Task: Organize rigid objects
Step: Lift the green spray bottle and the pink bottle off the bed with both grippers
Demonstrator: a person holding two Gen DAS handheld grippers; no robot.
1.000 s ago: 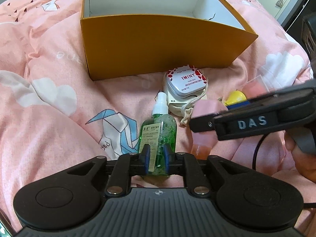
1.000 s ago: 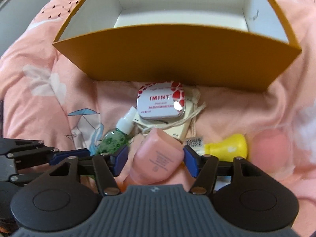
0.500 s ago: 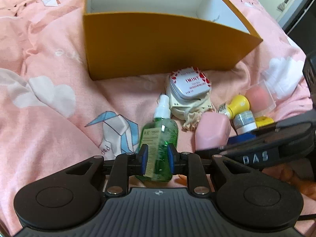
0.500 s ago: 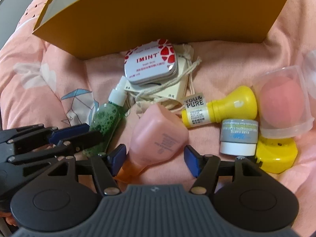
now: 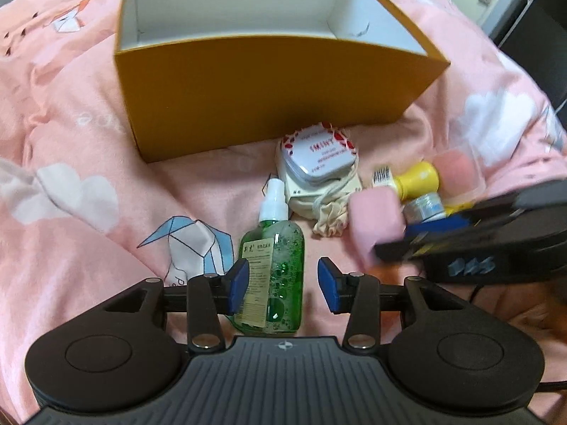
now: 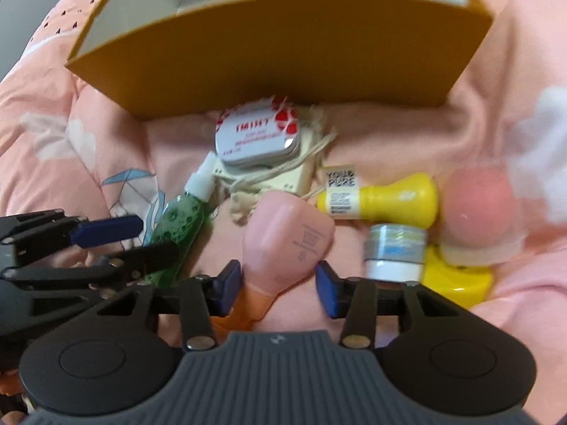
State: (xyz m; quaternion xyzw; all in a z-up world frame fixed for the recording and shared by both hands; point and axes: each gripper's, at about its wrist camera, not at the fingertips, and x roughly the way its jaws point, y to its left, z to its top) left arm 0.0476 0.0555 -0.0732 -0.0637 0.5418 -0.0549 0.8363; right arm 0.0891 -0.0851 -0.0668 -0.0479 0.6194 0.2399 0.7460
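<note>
Left tool has just opened, loosely straddling the slick, rigid green bottle; right tool has just closed, seemingly pinching the light pink bottle's narrow neck.

Green spray bottle: white nozzle toward my orange box, lying flat in front of its near wall — between my left pads.
Pink bottle: lying right of the green one, orange cap toward me.
Mint tin: silver, red-patterned lid, closest to the box wall — atop a cream pouch.
Box: open, white inside.
</note>
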